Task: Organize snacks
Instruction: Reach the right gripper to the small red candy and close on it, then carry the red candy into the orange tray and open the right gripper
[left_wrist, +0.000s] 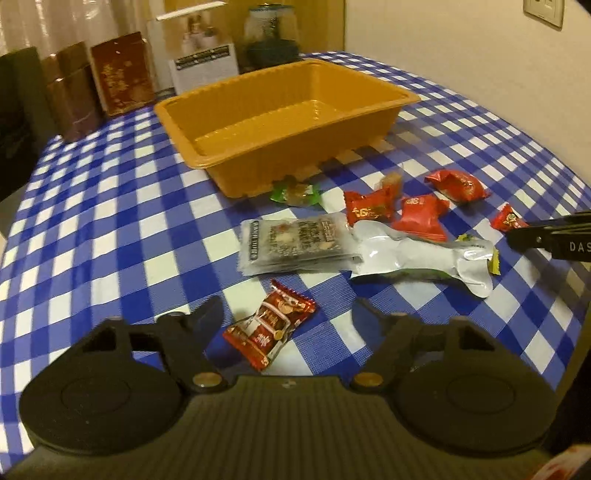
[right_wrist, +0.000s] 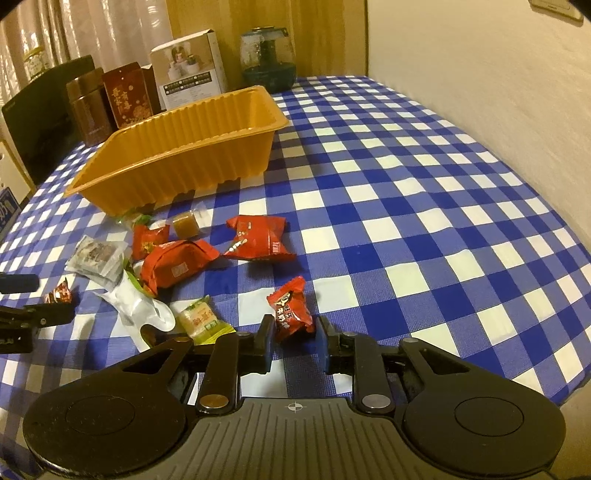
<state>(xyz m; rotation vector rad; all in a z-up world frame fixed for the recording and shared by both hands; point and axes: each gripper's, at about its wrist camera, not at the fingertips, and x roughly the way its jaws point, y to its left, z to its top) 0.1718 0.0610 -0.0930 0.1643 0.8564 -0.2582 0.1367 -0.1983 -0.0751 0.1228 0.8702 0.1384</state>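
An empty orange tray (left_wrist: 284, 147) (right_wrist: 192, 158) stands on the checked tablecloth. Several wrapped snacks lie in front of it: red packets (left_wrist: 367, 208) (right_wrist: 258, 236), a grey packet (left_wrist: 295, 243), a silver pouch (left_wrist: 424, 258) (right_wrist: 140, 306). My left gripper (left_wrist: 288, 314) is open, its fingers on either side of a dark red snack packet (left_wrist: 269, 328) lying on the cloth. My right gripper (right_wrist: 293, 332) is open with a small red candy packet (right_wrist: 291, 310) between its fingertips, not squeezed. The right gripper's tip also shows in the left wrist view (left_wrist: 546, 236).
Brown and red tins (right_wrist: 110, 99), a white box (right_wrist: 188, 70) and a glass jar (right_wrist: 267, 59) stand along the back of the table. A wall runs along the right side. A yellow-green sweet (right_wrist: 201, 319) lies by the right gripper's left finger.
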